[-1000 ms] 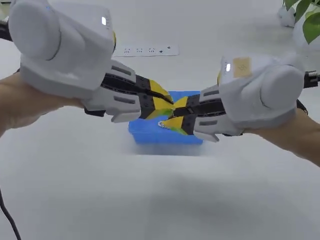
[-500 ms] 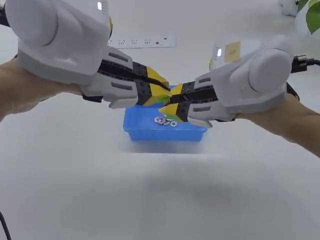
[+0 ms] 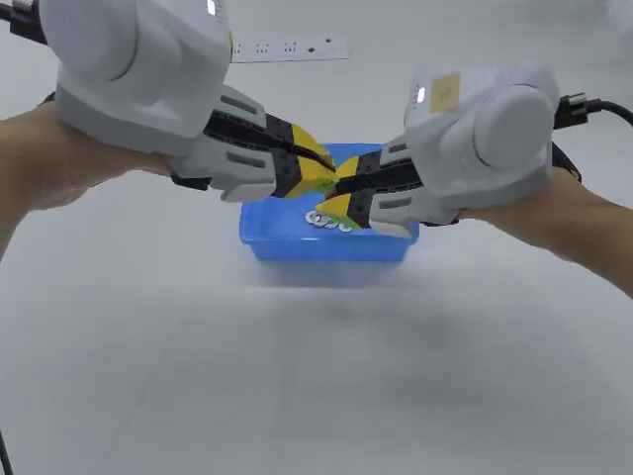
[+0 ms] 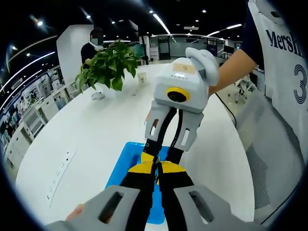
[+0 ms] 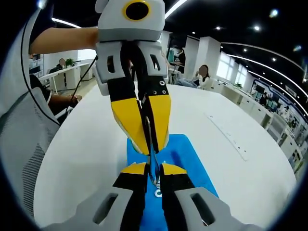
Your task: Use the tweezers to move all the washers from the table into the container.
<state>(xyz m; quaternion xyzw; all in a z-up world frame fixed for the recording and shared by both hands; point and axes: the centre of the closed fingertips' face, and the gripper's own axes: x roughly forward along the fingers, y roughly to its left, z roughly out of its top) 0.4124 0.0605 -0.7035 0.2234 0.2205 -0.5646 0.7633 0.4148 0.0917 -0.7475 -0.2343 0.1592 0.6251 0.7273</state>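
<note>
A blue container (image 3: 297,247) sits mid-table with several silver washers (image 3: 331,220) lying in it. Over it my two grippers meet tip to tip. The left gripper (image 3: 328,168) comes in from the left, the right gripper (image 3: 341,195) from the right. In the right gripper view thin silver tweezers (image 5: 152,147) run from my right gripper (image 5: 154,169) up into the left gripper (image 5: 150,139), and both pairs of jaws stand pressed on them. One washer (image 5: 158,193) shows below on the container (image 5: 192,163). In the left gripper view my left gripper (image 4: 156,168) faces the right gripper (image 4: 155,155) above the container (image 4: 122,161).
A white power strip (image 3: 287,47) lies on the table behind the container. A potted plant (image 4: 108,67) stands at the table's far end. An office chair (image 5: 24,144) and a person's arm sit at the table's side. White tabletop (image 3: 316,376) lies in front.
The head camera has shifted, so the container sits higher in view. The grippers stay tip to tip over it, and several washers now show where one did.
</note>
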